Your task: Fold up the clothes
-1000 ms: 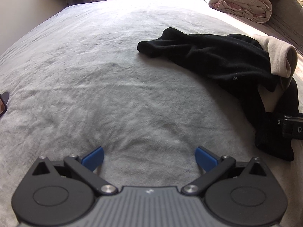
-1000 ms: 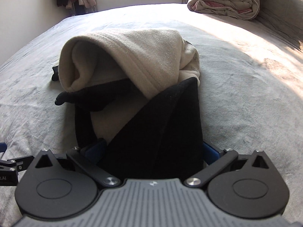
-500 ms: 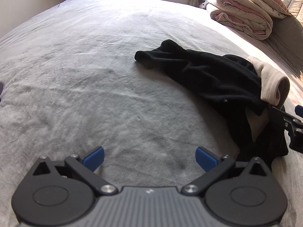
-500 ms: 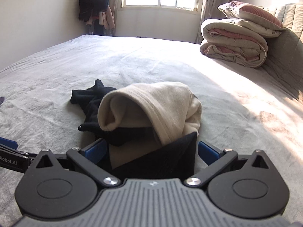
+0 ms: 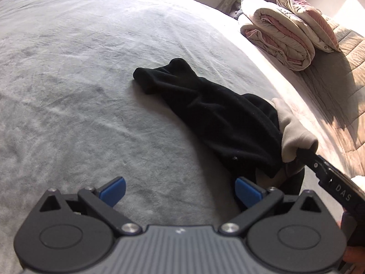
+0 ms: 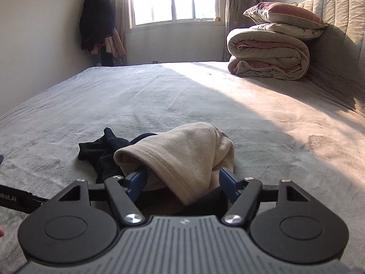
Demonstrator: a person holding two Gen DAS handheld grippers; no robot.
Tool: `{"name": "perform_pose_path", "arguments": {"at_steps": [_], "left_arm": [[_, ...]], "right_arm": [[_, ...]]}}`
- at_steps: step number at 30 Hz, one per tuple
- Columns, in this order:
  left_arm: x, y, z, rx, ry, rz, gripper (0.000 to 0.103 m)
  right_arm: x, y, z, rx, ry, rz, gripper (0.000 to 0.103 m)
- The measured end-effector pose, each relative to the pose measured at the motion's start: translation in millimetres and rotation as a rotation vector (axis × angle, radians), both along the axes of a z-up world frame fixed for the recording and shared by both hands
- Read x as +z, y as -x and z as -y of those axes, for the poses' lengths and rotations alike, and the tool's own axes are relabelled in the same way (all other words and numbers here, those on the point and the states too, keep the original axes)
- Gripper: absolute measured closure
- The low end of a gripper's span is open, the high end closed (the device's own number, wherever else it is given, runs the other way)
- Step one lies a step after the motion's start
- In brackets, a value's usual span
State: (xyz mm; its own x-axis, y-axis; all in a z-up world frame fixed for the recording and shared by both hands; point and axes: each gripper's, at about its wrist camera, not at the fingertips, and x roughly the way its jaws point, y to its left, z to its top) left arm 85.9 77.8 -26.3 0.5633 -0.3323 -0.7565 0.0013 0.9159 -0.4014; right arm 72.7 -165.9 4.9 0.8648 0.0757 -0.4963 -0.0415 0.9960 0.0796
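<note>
A black garment (image 5: 205,111) with a beige fleece lining (image 6: 182,150) lies crumpled on the grey bed sheet (image 5: 79,91). My right gripper (image 6: 182,179) is at its near end. The jaws are closing on the bunched beige hem, with a blue finger (image 6: 136,179) tucked under the fold and cloth filling the gap. From the left wrist view the right gripper (image 5: 328,178) lifts that hem slightly. My left gripper (image 5: 180,188) hovers open over bare sheet, its right fingertip close to the garment's near edge, with nothing between the fingers.
Folded quilts (image 6: 269,54) and a pillow (image 6: 285,14) are stacked at the far right against a padded headboard (image 6: 342,45). Dark clothes (image 6: 95,20) hang in the far left corner beside a window (image 6: 173,0). Open sheet stretches beyond and to the left of the garment.
The right gripper rose and tipped upward, and its jaws narrowed around the beige hem. The left gripper rolled and shifted closer to the garment's near end.
</note>
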Motion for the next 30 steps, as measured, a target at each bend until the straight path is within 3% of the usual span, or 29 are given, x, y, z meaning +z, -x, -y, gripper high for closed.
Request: {"name": "perform_pose_path", "arguments": {"at_steps": [10, 13, 15, 16, 17, 21, 27, 30], "left_arm": [[-15, -15, 15, 0.034, 0.368, 0.038, 0.013], [-25, -21, 25, 0.066, 0.445, 0.035, 0.027], [-33, -24, 30, 0.074, 0.479, 0.013, 0.048], [-37, -27, 32, 0.071, 0.486, -0.002, 0.064], [-40, -28, 32, 0.070, 0.486, -0.012, 0.079], [-36, -23, 29, 0.081, 0.465, 0.022, 0.098], [3, 3, 22, 0.102, 0.305, 0.226, 0.099], [19, 15, 14, 0.101, 0.267, 0.302, 0.099]], "right_arm": [[6, 0, 11, -0.011, -0.081, 0.004, 0.054], [5, 0, 14, -0.010, -0.095, 0.002, 0.061], [3, -2, 15, -0.004, -0.111, -0.003, 0.068], [2, -3, 16, 0.000, -0.120, -0.007, 0.084], [1, -4, 16, 0.002, -0.127, -0.013, 0.093], [6, -1, 21, -0.012, -0.133, -0.003, 0.096], [21, 5, 38, -0.065, -0.143, 0.039, 0.097], [27, 8, 50, -0.100, -0.160, 0.046, 0.097]]}}
